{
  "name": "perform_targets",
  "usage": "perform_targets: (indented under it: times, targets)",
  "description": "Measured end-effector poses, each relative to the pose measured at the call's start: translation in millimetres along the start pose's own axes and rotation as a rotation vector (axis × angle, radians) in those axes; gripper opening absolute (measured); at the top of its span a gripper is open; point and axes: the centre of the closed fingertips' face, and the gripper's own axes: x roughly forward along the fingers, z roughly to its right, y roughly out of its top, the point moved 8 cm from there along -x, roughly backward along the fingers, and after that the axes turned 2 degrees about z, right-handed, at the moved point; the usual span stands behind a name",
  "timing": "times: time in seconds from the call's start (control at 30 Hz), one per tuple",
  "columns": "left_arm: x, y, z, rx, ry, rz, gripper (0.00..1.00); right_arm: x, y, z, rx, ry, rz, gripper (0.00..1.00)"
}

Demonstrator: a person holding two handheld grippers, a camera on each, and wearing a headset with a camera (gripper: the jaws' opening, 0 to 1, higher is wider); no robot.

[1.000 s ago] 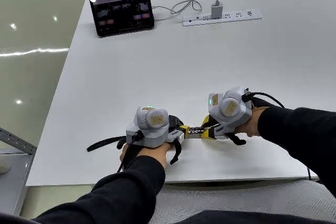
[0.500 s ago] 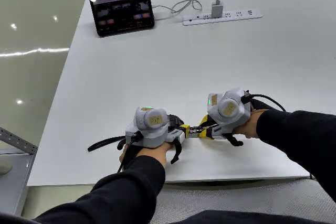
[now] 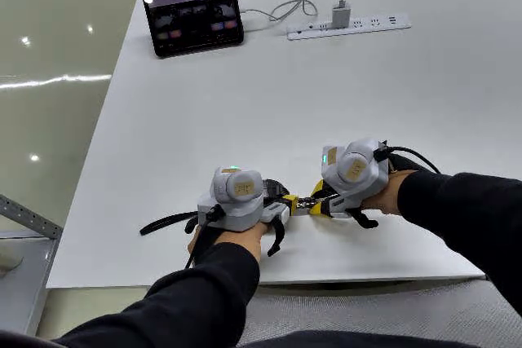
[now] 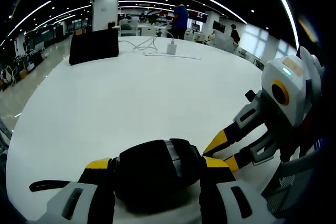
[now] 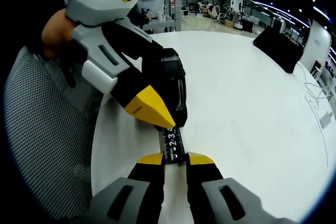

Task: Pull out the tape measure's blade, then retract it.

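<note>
The white table [image 3: 245,103] carries everything, and the action is right at its near edge. The tablet [image 3: 193,15] and the power strip [image 3: 351,26] with a charger [image 3: 340,15] plugged in sit well apart at the far end. The left gripper [image 4: 157,163] is clamped around the black tape measure [image 4: 157,179], one jaw on each side of it. From the head view the grippers cover most of it, so it's hard to make out there. The right gripper [image 5: 176,158] is pinched onto the blade [image 5: 171,142], with only a short bit pulled out.
</note>
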Motion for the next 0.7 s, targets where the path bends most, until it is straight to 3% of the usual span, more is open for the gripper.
perform_targets:
  times: [0.7]
  targets:
    - [-0.5, -0.2, -1.4, -0.004, -0.007, 0.004, 0.61, 5.9, 4.6, -1.3, 0.015, 0.011, 0.037, 0.11]
